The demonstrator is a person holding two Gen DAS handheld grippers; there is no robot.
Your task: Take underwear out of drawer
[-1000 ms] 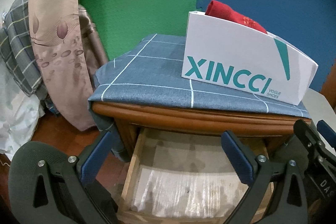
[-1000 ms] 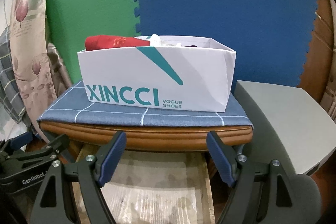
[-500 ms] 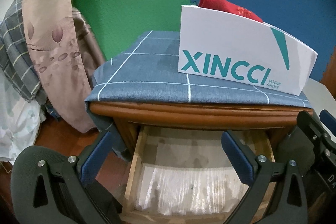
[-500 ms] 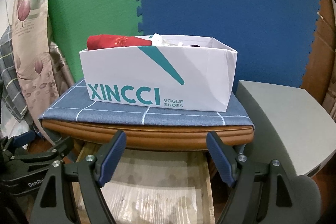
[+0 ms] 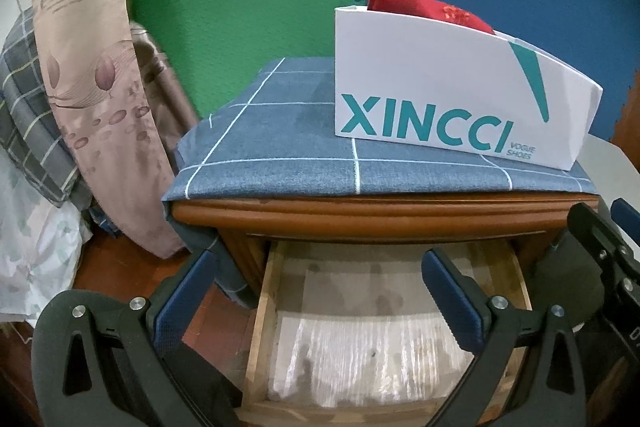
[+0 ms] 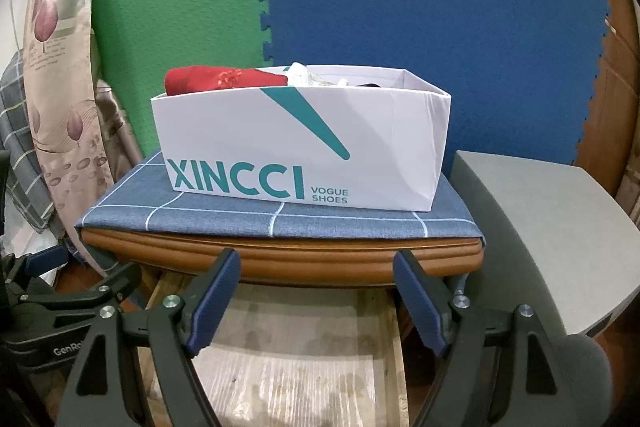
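A white XINCCI shoe box [image 6: 304, 151] sat on a blue checked cloth [image 6: 224, 223]. Behind the box stood a green foam mat [image 6: 176, 7] and a blue foam mat [image 6: 440, 7]; right of it, a grey surface [image 6: 532, 223]; left, a floral curtain [image 5: 92, 99].

Black plastic fingers [image 6: 212, 303] with ribbed blue pads, silver screws; white lettering, cut off, perhaps "GenRobot".

The left claw [image 5: 316, 291] hangs open above the pulled-out drawer [image 5: 260, 327], below the white shoebox [image 5: 420, 83].
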